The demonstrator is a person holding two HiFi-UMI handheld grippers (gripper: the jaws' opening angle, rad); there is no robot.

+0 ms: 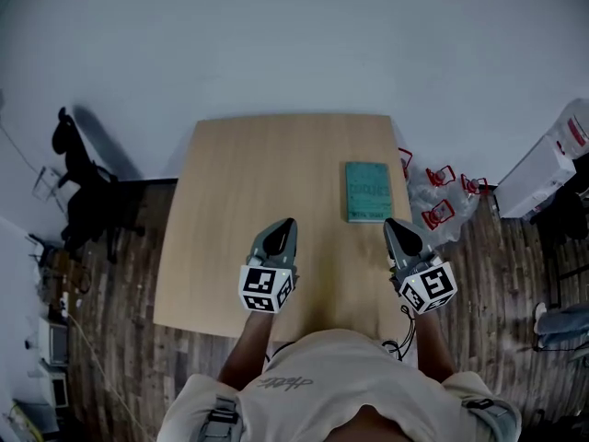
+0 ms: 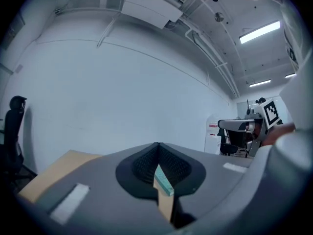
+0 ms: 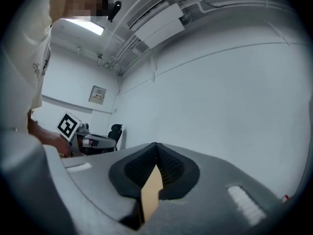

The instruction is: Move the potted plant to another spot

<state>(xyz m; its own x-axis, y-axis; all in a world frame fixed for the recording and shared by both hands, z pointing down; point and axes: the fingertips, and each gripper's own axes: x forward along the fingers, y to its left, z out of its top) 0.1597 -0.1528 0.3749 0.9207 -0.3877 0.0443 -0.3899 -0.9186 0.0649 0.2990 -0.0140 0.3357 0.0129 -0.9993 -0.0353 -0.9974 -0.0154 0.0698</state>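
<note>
No potted plant shows in any view. In the head view both grippers hover over the near edge of a light wooden table. My left gripper points away from me with its jaws together and nothing between them. My right gripper is held the same way, just below a teal book. In the left gripper view the left gripper points level at a pale wall, jaws meeting at the tip. The right gripper view shows the right gripper with its tips also touching and nothing held.
A black office chair stands on the floor to the table's left. Clear plastic with red clips lies on the floor to the table's right, with a white box beyond. A pale wall runs behind the table.
</note>
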